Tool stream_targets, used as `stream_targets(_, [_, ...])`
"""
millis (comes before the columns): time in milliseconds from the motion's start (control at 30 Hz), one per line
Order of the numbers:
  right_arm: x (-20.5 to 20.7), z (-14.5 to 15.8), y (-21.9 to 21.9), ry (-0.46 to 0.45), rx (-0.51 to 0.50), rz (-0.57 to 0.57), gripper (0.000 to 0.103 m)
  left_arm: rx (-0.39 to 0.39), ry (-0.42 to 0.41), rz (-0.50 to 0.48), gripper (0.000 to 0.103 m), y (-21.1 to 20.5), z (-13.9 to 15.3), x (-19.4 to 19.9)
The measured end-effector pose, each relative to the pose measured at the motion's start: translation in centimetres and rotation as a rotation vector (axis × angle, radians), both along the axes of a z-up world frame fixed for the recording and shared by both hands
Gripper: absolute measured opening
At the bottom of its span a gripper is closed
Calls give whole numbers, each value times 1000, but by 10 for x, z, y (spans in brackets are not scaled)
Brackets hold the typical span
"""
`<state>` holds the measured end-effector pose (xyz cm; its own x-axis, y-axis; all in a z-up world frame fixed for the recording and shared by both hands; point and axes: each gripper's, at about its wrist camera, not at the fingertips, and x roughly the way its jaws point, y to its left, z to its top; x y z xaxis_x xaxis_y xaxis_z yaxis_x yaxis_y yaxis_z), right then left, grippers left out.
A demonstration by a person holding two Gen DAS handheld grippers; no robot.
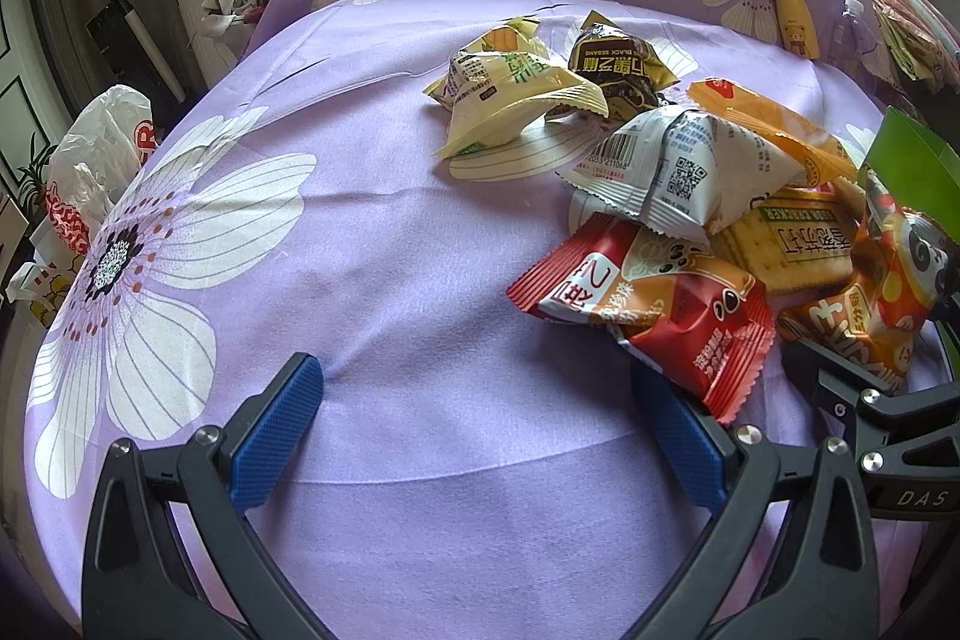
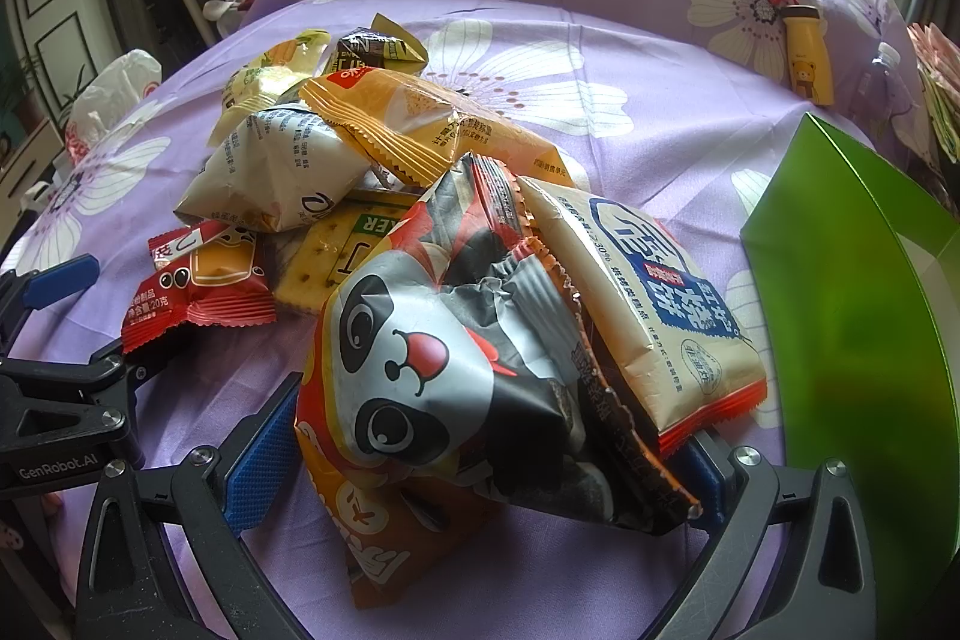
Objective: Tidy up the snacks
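My left gripper (image 1: 480, 430) hangs spread wide over the purple cloth (image 1: 372, 232), gripping nothing. The snack pile sits at two o'clock, the red packet (image 1: 654, 304) nearest. My right gripper (image 2: 480, 460) straddles the panda packet (image 2: 432, 370) (fingers apart), green box (image 2: 852, 280) at three o'clock.

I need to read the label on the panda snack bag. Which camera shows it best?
The right wrist view: the panda snack bag fills the foreground with its face turned to the camera, between the open fingers of the right hand-held gripper. The left wrist view shows only a sliver at the right edge.
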<state>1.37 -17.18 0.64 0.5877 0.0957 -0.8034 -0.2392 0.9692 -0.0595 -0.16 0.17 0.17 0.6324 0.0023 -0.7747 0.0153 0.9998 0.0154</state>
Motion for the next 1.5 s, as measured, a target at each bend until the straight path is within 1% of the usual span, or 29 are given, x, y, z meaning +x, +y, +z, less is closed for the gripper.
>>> stream_targets(1167, [0, 0, 0, 0, 0, 0, 102, 1, 0, 0, 103, -1, 0, 0])
stream_targets(1300, [0, 0, 0, 0, 0, 0, 103, 11, -2, 0, 103, -1, 1, 0])
stream_targets(1500, [0, 0, 0, 0, 0, 0, 102, 5, 12, -2, 103, 1, 1, 3])
